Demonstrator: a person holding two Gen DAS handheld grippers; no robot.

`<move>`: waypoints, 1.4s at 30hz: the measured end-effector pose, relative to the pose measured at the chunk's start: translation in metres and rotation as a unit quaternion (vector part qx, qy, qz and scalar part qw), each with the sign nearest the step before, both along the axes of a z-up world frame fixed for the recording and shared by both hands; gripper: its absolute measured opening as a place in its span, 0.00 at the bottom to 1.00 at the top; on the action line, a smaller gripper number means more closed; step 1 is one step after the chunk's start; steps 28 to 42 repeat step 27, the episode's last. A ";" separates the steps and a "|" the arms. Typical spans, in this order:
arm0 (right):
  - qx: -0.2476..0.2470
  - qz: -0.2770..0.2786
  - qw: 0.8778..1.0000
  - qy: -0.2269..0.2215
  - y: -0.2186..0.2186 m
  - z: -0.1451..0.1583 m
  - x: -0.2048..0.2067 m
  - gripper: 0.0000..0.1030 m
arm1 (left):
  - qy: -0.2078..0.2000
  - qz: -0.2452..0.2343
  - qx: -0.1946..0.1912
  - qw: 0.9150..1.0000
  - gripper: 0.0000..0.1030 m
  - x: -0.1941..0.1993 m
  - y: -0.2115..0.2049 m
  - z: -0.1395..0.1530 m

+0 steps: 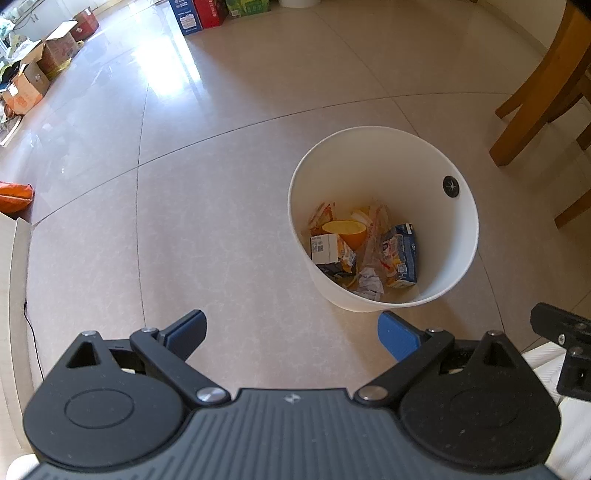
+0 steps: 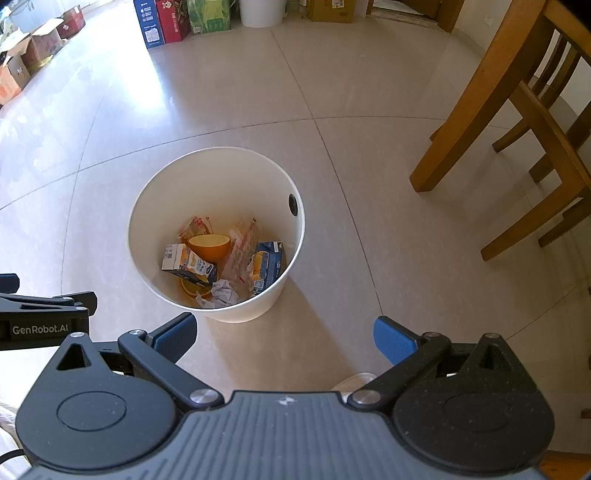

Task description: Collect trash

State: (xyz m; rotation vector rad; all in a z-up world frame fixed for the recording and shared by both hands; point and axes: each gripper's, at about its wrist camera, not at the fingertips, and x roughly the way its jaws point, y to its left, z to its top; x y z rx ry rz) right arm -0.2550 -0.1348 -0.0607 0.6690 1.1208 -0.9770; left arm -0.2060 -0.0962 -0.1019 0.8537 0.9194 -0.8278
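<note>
A white round bin (image 1: pixel 458 254) stands on the tiled floor, holding several pieces of trash: an orange bowl (image 1: pixel 351 232), a blue carton (image 1: pixel 406 254), a crumpled paper ball (image 1: pixel 369 282) and clear wrappers. My left gripper (image 1: pixel 291 332) hangs open above the floor, just left of and nearer than the bin, with nothing between its blue pads. In the right wrist view the same bin (image 2: pixel 147 206) sits ahead and slightly left, with the orange bowl (image 2: pixel 209 246) inside. My right gripper (image 2: pixel 284 338) is also open and holds nothing.
Wooden chair legs (image 2: pixel 480 103) stand to the right of the bin. Cardboard boxes (image 1: pixel 33 81) line the far left wall, and coloured cartons (image 2: pixel 166 22) stand at the back. An orange bag (image 1: pixel 14 195) lies at the left edge. Part of the left gripper (image 2: pixel 40 317) shows at left.
</note>
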 end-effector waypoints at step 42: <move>0.000 -0.001 1.000 -0.006 -0.002 0.006 0.000 1.00 | 0.001 -0.001 0.001 1.000 0.96 0.000 0.000 0.006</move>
